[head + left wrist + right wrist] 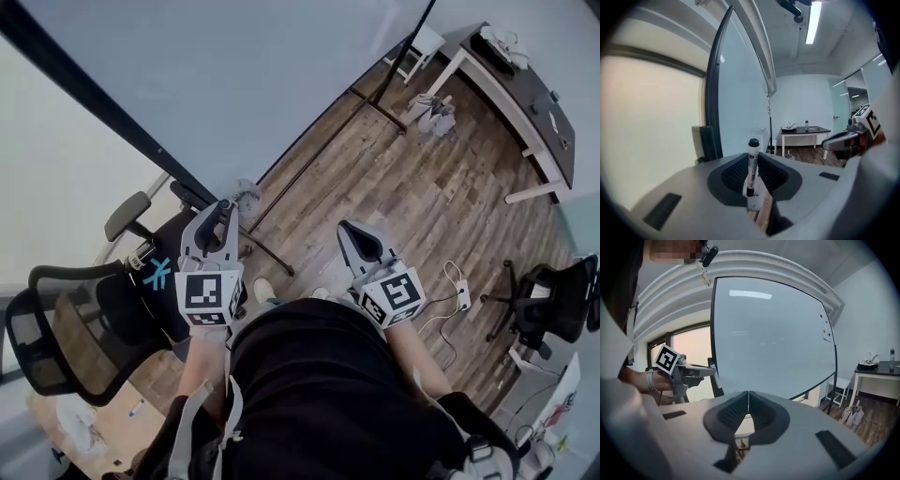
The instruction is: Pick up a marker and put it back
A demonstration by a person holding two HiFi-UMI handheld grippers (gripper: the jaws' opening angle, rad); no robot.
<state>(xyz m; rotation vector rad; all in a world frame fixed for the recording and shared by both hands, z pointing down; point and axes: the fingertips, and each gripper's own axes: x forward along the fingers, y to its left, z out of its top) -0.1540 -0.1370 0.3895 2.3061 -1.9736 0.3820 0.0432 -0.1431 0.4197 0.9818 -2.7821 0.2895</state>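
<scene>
A white marker (752,171) with a black cap stands upright between the jaws of my left gripper (754,159), which is shut on it. In the head view the left gripper (223,214) points toward the lower edge of the big whiteboard (234,75). My right gripper (349,231) is held beside it, over the wood floor, a little apart from the board. Its jaws meet with nothing between them in the right gripper view (748,401). That view also shows the left gripper (689,373) with the marker (717,378) sticking out at its tip, close to the whiteboard's dark frame (712,333).
A mesh office chair (66,328) stands at my left and another black chair (553,300) at the right. The whiteboard's stand legs (281,253) run across the floor ahead. A dark-topped table (525,84) and a white stool (424,42) are farther off. A power strip (461,293) lies on the floor.
</scene>
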